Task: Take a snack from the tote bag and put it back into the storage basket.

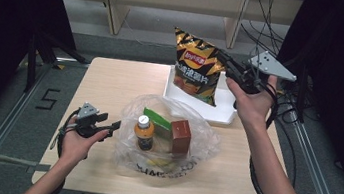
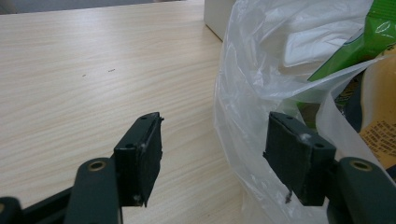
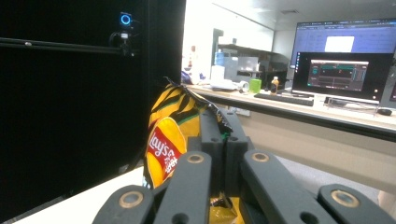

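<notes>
Left gripper (image 1: 116,128): black two-jaw tool held in the person's left hand (image 1: 75,142), low over the left part of the pale wooden table (image 1: 111,84). Jaws spread wide, nothing pinched. In the left gripper view one pad sits over bare wood, the other right against the film of the bag; contact cannot be settled.

Clear plastic carrier bag (image 1: 166,141): crumpled, mouth open upward, lying on the table's middle, just right of the left gripper.

Bag contents: small bottle of amber drink with a white cap (image 1: 143,132), upright at the left; flat green packet (image 1: 157,119) behind it; brown rectangular carton (image 1: 180,136) upright at the right.

White shallow tray (image 1: 218,114): on the far right part of the table, behind the bag.

Black-and-orange crisp packet with red Lay's logo (image 1: 197,67): hanging upright, lifted above the white tray, lower edge near the tray; whether it touches cannot be told.

Right gripper (image 1: 226,63): held in the right hand (image 1: 252,103), raised over the tray. Jaws pressed together on the upper right edge of the crisp packet, foil pinched between the pads in the right gripper view (image 3: 219,133).
</notes>
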### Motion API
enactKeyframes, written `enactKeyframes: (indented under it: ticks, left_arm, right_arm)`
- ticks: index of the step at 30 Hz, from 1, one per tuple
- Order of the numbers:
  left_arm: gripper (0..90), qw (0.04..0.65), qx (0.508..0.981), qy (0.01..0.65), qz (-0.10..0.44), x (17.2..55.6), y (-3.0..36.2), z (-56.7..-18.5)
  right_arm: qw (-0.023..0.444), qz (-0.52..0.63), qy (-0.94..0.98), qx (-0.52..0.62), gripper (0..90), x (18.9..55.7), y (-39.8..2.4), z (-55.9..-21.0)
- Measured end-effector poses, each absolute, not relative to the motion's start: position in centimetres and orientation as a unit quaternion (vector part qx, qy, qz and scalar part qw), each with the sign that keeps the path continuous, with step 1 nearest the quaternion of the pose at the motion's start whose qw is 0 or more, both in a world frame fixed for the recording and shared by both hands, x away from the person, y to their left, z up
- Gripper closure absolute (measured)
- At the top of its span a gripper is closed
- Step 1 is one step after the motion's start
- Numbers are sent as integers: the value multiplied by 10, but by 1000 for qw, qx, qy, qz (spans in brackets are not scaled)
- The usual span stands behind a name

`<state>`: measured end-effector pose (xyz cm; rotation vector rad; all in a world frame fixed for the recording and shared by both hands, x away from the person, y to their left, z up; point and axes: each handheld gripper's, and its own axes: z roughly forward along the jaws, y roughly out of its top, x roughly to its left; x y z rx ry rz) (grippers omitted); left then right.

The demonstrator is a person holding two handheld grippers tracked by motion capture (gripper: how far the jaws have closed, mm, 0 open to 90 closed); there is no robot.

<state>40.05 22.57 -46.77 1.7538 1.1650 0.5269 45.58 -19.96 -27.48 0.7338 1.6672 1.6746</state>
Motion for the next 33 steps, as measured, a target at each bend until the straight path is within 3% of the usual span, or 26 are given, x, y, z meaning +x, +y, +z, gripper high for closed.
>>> enactKeyframes:
  ticks: [33]
  left_arm:
    - [359, 469, 714, 473, 216, 400, 226, -466]
  right_arm:
    - [321, 626, 641, 308, 900, 477, -203, -284]
